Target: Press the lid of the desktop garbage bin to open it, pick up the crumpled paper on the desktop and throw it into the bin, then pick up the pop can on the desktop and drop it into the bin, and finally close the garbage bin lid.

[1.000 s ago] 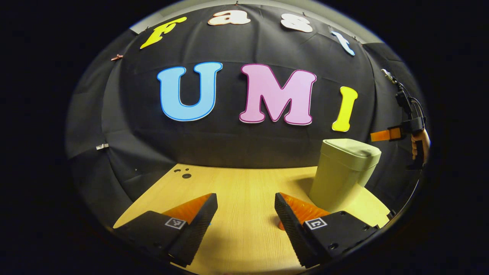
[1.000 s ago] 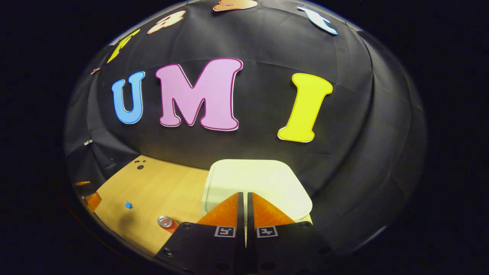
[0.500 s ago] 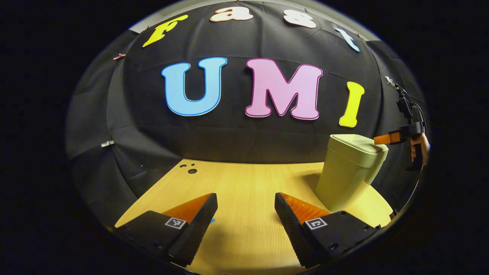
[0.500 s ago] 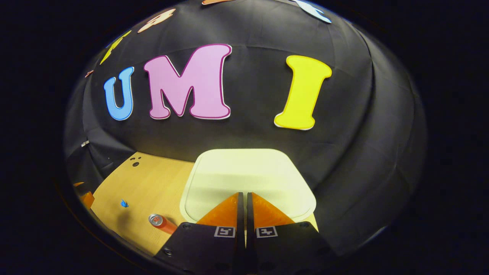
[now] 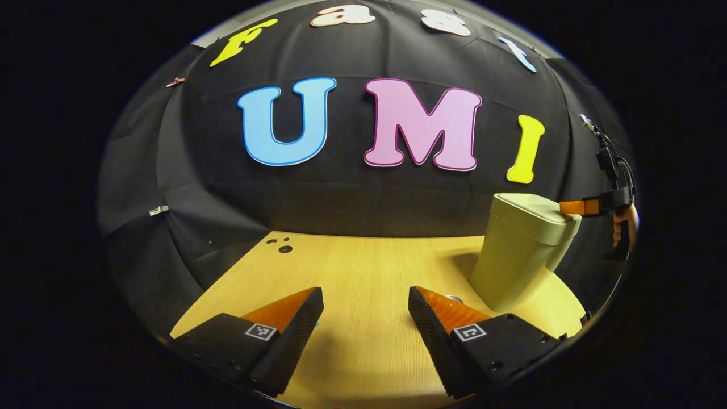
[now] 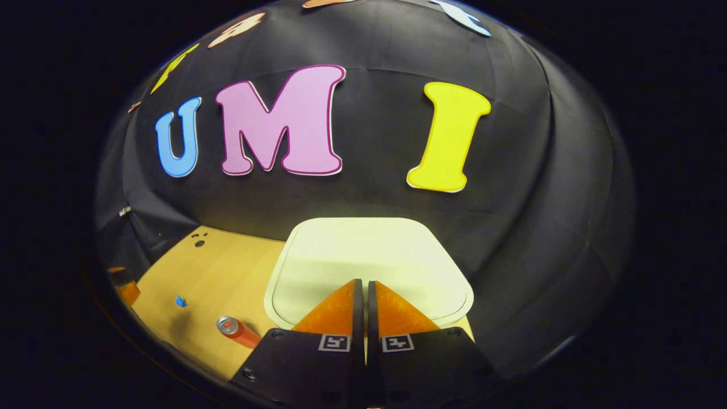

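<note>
While the right gripper (image 6: 360,284), fingers closed together and holding nothing, rests its tips on the flat lid of the pale green plastic bin (image 6: 369,255), the left gripper (image 5: 366,307) hovers wide open and empty above the wooden desktop (image 5: 363,267); a red pop can (image 6: 235,330) lies beside the bin.

A black cloth wall (image 5: 352,199) backs a light wooden table (image 5: 363,272) under warm light.
</note>
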Tool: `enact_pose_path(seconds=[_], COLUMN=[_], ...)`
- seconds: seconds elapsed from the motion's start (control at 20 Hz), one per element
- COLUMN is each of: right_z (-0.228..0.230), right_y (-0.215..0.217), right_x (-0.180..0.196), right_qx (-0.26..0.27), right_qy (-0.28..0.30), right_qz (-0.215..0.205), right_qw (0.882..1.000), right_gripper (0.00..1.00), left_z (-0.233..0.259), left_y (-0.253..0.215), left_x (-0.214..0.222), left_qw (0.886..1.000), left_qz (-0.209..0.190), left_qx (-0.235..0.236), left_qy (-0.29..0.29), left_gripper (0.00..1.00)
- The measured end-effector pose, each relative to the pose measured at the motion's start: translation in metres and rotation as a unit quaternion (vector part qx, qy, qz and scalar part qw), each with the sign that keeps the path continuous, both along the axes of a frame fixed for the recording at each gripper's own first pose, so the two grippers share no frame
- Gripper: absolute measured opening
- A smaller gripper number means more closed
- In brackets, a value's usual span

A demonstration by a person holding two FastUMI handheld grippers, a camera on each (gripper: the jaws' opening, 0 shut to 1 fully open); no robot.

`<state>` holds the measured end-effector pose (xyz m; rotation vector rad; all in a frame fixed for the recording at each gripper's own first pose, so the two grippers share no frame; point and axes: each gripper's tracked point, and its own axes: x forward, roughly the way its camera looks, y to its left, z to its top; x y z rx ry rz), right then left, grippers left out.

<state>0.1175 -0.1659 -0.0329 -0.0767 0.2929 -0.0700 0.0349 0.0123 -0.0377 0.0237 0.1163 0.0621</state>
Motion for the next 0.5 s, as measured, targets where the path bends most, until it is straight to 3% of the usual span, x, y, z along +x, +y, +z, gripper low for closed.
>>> enact_pose_path(seconds=[0.3,0.5], right_z=[0.036,0.07], right_y=[0.004,0.005], right_x=[-0.008,-0.013], right_qx=[-0.071,-0.047], right_qy=[-0.048,-0.087], right_qz=[0.007,-0.009], right_qw=[0.996,0.995], right_gripper=[0.05,0.05], left_z=[0.009,0.009], left_y=[0.004,0.011], left_x=[0.002,0.003], left_qw=[1.0,1.0], left_qz=[0.004,0.007], left_qx=[0.004,-0.003], left_qy=[-0.016,-0.016], left_gripper=[0.97,0.97])
